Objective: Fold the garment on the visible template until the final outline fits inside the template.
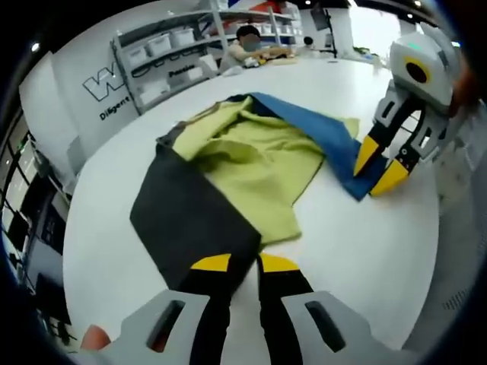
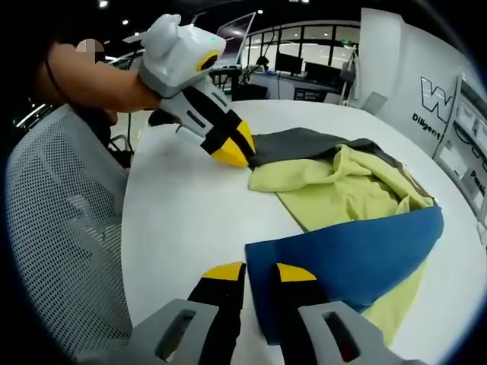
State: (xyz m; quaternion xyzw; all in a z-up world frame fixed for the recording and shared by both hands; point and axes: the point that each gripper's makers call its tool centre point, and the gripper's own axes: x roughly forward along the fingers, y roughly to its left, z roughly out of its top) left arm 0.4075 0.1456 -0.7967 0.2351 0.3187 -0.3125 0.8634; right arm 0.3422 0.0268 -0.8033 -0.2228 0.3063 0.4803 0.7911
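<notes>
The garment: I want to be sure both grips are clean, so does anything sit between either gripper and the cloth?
Nothing visible does. The left gripper sits at the dark grey panel of the grey, yellow-green and blue garment; the right gripper sits at its blue edge on the white round table.

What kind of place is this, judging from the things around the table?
Probably an office or lab workspace. Metal shelving with storage bins stands against a lettered wall, computer monitors sit on desks in the background, and a mesh office chair stands beside the white round table.
</notes>
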